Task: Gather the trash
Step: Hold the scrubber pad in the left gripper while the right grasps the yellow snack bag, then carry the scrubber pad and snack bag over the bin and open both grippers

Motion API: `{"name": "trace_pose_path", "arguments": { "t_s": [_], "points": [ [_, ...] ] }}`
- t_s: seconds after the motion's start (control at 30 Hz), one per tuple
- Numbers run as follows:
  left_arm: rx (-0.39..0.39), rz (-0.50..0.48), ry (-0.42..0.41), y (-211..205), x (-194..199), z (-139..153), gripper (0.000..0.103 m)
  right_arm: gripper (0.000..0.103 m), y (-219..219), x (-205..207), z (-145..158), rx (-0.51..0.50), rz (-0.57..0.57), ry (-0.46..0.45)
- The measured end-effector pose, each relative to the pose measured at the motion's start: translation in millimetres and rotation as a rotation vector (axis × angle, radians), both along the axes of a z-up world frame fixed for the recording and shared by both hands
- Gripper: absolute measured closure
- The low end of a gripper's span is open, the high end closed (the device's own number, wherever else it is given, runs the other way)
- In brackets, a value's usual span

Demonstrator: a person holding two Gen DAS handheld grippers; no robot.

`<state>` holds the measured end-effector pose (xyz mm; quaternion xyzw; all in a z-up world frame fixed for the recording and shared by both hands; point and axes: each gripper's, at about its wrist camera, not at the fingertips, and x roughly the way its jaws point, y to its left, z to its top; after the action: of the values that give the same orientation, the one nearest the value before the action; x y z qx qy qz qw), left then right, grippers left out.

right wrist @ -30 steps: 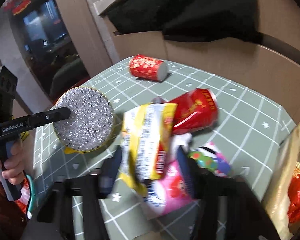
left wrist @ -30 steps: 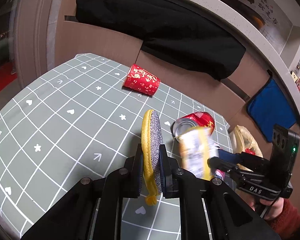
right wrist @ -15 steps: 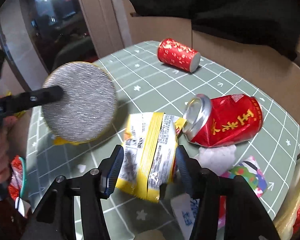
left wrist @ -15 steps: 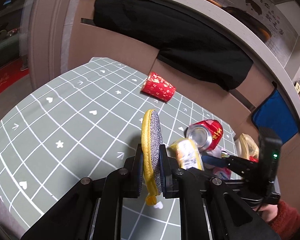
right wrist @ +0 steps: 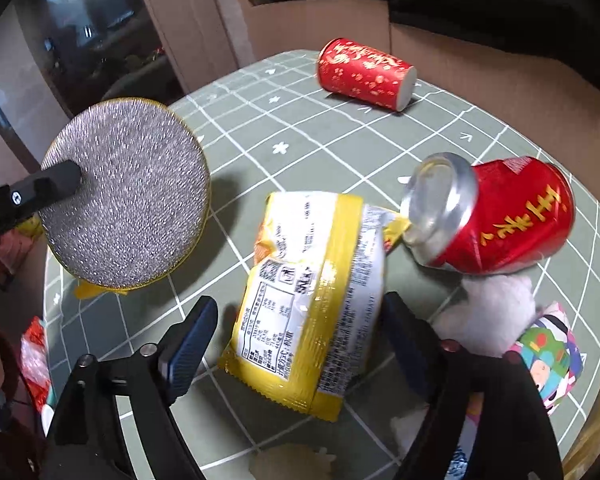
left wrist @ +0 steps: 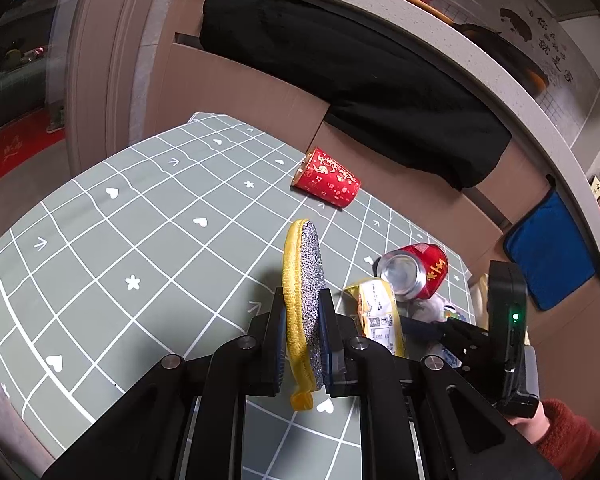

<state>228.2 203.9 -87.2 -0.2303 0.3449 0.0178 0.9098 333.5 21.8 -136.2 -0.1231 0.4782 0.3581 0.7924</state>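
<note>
My left gripper (left wrist: 303, 312) is shut on a round silver and yellow scrub pad (left wrist: 304, 280), held upright above the green grid tablecloth (left wrist: 140, 240); the pad also shows in the right wrist view (right wrist: 128, 192). My right gripper (right wrist: 296, 320) is open, its jaws on either side of a yellow and white snack wrapper (right wrist: 312, 296) that lies on the cloth. The wrapper also shows in the left wrist view (left wrist: 378, 312). A crushed red can (right wrist: 496, 216) lies just right of the wrapper. A red paper cup (right wrist: 364, 74) lies on its side at the far edge.
White crumpled tissue (right wrist: 492, 312) and a colourful wrapper (right wrist: 548, 356) lie right of my right gripper. A brown bench back with a black garment (left wrist: 360, 64) runs behind the table. A blue cloth (left wrist: 548, 248) hangs at the right.
My right gripper has opened and the yellow wrapper, held a second ago, now lies on the cloth between its jaws. The left gripper still holds the scrub pad.
</note>
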Motion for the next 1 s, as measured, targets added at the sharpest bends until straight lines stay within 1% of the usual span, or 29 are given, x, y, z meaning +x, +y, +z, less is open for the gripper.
{"name": "trace_pose_path", "arguments": {
  "t_s": [0.1, 0.13, 0.17, 0.2, 0.27, 0.33, 0.47, 0.6, 0.8, 0.9, 1.0],
  "points": [
    [0.005, 0.002, -0.003, -0.9, -1.7, 1.6, 0.089, 0.024, -1.6, -0.2, 0.3, 0.019, -0.027, 0.005],
    [0.004, 0.003, -0.002, -0.7, -1.9, 1.9, 0.089, 0.037, -4.4, 0.0, 1.6, 0.063, -0.022, 0.012],
    [0.004, 0.004, -0.003, -0.7, -2.6, 2.6, 0.089, 0.062, -6.2, 0.0, 2.6, 0.092, -0.01, 0.028],
    [0.005, 0.005, -0.005, -0.6, -3.3, 3.5, 0.089, 0.072, -7.9, 0.5, 4.2, 0.097, -0.01, 0.041],
    [0.013, 0.006, -0.009, -2.6, -3.7, 6.4, 0.089, 0.074, -11.6, -3.1, 12.1, 0.084, -0.026, -0.01],
    [0.022, 0.005, -0.019, -7.2, -4.1, 11.0, 0.089, 0.075, -17.5, -8.1, 23.9, 0.087, -0.029, -0.053],
    [0.081, -0.026, -0.073, -28.8, 0.0, 34.8, 0.089, 0.076, -40.3, -14.3, 55.3, 0.118, -0.052, -0.129],
    [0.12, -0.067, -0.144, -54.2, 4.3, 63.6, 0.089, 0.076, -68.5, -21.5, 88.5, 0.153, -0.081, -0.208],
    [0.156, -0.114, -0.242, -103.3, 17.1, 108.3, 0.089, 0.076, -126.0, -33.3, 140.6, 0.234, -0.157, -0.325],
    [0.174, -0.152, -0.285, -133.7, 24.7, 125.1, 0.089, 0.076, -157.1, -37.6, 162.0, 0.249, -0.192, -0.392],
    [0.171, -0.209, -0.32, -168.5, 38.3, 140.6, 0.089, 0.076, -193.7, -38.6, 181.8, 0.252, -0.245, -0.464]
  ]
}}
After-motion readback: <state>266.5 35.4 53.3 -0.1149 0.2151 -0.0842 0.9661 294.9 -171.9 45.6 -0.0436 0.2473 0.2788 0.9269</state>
